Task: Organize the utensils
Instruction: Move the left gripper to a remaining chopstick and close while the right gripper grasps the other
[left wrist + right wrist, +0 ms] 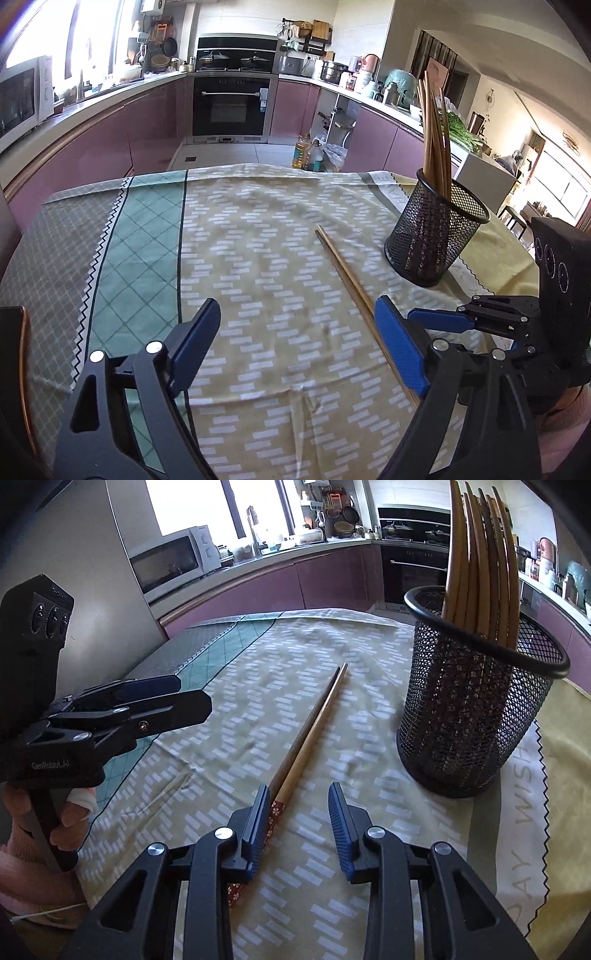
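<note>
The pair of chopsticks lies on the tablecloth beside the mesh holder — long, slim, floral-patterned at the thick end. Right gripper is released, chopsticks under its left finger; best shift sideways to straddle them first. Left gripper gapes empty.

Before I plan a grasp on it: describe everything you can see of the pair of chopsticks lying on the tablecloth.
The loose chopsticks are two long, slender sticks that look like wood or bamboo, lying flat and side by side on the patterned tablecloth. Their thick ends carry a red flowered wrap; the thin ends point away towards the kitchen. They lie left of the black mesh holder, apart from it. The right gripper is open, its left finger over the wrapped end; contact cannot be told.
</note>
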`<state>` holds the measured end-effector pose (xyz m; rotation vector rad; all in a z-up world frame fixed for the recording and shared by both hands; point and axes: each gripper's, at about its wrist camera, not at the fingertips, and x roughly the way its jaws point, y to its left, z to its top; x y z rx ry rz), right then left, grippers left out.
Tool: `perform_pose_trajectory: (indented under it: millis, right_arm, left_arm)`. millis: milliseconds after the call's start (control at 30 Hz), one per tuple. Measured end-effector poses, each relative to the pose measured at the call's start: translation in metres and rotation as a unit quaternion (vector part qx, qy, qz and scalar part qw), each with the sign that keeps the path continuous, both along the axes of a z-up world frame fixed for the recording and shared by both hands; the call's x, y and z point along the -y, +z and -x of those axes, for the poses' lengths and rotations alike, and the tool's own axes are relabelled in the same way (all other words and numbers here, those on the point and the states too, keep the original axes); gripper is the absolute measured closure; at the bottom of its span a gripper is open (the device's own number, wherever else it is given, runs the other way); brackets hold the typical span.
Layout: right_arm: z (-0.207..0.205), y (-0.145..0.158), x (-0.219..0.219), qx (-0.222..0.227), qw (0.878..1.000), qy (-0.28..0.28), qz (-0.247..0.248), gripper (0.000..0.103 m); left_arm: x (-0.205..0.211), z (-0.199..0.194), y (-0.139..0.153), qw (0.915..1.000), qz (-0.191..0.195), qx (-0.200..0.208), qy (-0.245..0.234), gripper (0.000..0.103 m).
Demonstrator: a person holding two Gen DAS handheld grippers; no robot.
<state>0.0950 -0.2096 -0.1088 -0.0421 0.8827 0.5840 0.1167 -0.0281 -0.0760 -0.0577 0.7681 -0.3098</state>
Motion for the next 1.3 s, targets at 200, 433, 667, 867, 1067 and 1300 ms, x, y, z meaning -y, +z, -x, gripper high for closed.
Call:
perform_pose_trajectory:
  millis: [200, 433, 667, 867, 1067, 1300]
  right_arm:
    - [-0.004, -0.002, -0.007, -0.004, 1.000, -0.009, 0.001, 0.073]
    - [-0.009, -0.002, 0.003, -0.019, 1.000, -0.019, -0.014, 0.077]
    - [-0.013, -0.003, 0.012, -0.030, 0.999, -0.021, -0.025, 0.078]
    - [-0.013, -0.003, 0.016, -0.030, 0.999, -0.020, -0.025, 0.078]
    - [-0.013, -0.003, 0.019, -0.029, 0.999, -0.016, -0.024, 0.078]
    - [-0.013, -0.003, 0.018, -0.030, 0.999, -0.013, -0.023, 0.078]
  left_arm:
    - [0.004, -0.001, -0.002, 1.0000, -0.004, -0.003, -0.006, 0.024]
    - [0.018, -0.005, -0.008, 0.9995, -0.014, -0.015, -0.024, 0.028]
    - [0.037, -0.010, -0.016, 0.9976, -0.029, -0.029, -0.055, 0.033]
    - [0.049, -0.017, -0.025, 0.9958, -0.045, -0.043, -0.067, 0.036]
    - [0.058, -0.022, -0.032, 0.9942, -0.055, -0.054, -0.075, 0.044]
    - [0.064, -0.024, -0.036, 0.9927, -0.065, -0.058, -0.084, 0.055]
